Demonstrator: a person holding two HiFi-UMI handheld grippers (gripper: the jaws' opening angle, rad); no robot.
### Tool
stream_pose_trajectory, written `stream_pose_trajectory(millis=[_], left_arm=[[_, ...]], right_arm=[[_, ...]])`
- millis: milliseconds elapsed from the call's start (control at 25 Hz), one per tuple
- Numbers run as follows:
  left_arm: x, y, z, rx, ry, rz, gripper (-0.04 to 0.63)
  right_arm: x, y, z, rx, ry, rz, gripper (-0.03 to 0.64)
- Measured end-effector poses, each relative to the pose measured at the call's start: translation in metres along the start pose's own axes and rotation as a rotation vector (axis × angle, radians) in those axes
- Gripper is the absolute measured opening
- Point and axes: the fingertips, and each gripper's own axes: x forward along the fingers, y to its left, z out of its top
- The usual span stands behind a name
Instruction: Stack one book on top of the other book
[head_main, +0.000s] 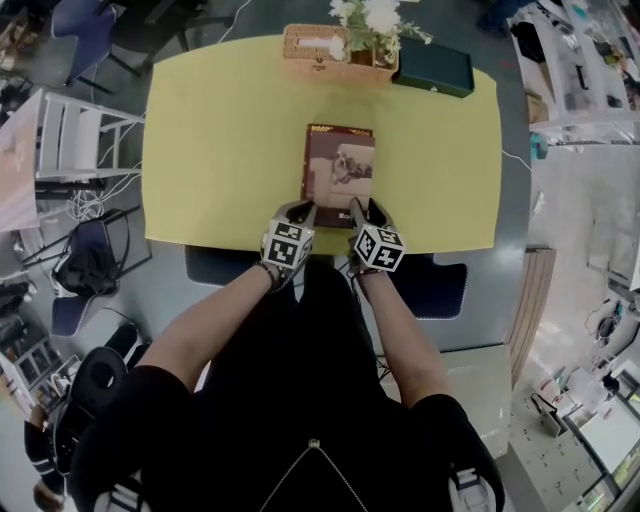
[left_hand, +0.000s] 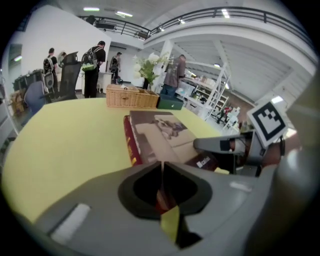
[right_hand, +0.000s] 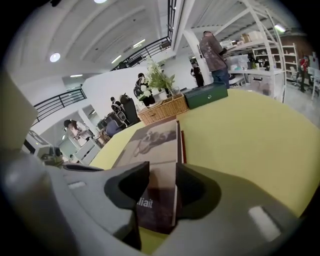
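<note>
A brown-covered book (head_main: 339, 165) lies flat in the middle of the yellow table (head_main: 220, 150), with a dark red edge (left_hand: 131, 142) showing beneath it like a second book. Both grippers sit at its near end. My left gripper (head_main: 298, 208) is at the near left corner, and its jaws (left_hand: 162, 170) meet in a thin line with nothing visibly between them. My right gripper (head_main: 363, 207) is at the near right corner. Its jaws (right_hand: 162, 187) stand apart over the cover (right_hand: 160, 150), one above the book and one beside its right edge.
At the table's far edge stand a wicker basket (head_main: 315, 50), a vase of white flowers (head_main: 372, 20) and a dark green box (head_main: 432, 65). Chairs and a white rack (head_main: 70, 140) are left of the table. People (left_hand: 92, 65) stand in the background.
</note>
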Motion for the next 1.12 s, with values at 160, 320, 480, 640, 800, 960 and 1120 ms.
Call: stream_pose_trajectory(millis=[160, 320, 480, 640, 800, 960, 1120], left_arm=[[-0.005, 0.021, 0.002, -0.024, -0.028, 0.097, 0.059], [-0.002, 0.03, 0.002, -0.078, -0.055, 0.085, 0.09], [-0.001, 0.029, 0.003, -0.118, -0.064, 0.074, 0.088], [-0.002, 0.029, 0.003, -0.155, -0.085, 0.07, 0.091], [-0.002, 0.031, 0.003, -0.193, -0.104, 0.061, 0.095], [0.002, 0.03, 0.004, -0.236, -0.11, 0.042, 0.11], [0.004, 0.028, 0.005, -0.253, -0.122, 0.035, 0.106]], right_arm=[[0.0, 0.001, 0.0, -0.029, 0.019, -0.005, 0.171], [0.0, 0.0, 0.0, -0.045, 0.026, -0.007, 0.172], [0.0, 0.0, 0.0, -0.048, 0.03, -0.001, 0.173], [-0.001, -0.001, 0.001, -0.048, 0.035, 0.005, 0.173], [0.001, 0.0, 0.0, -0.05, 0.039, 0.009, 0.173], [0.002, 0.001, 0.001, -0.049, 0.039, 0.015, 0.172], [0.003, 0.0, 0.0, -0.045, 0.042, 0.022, 0.172]])
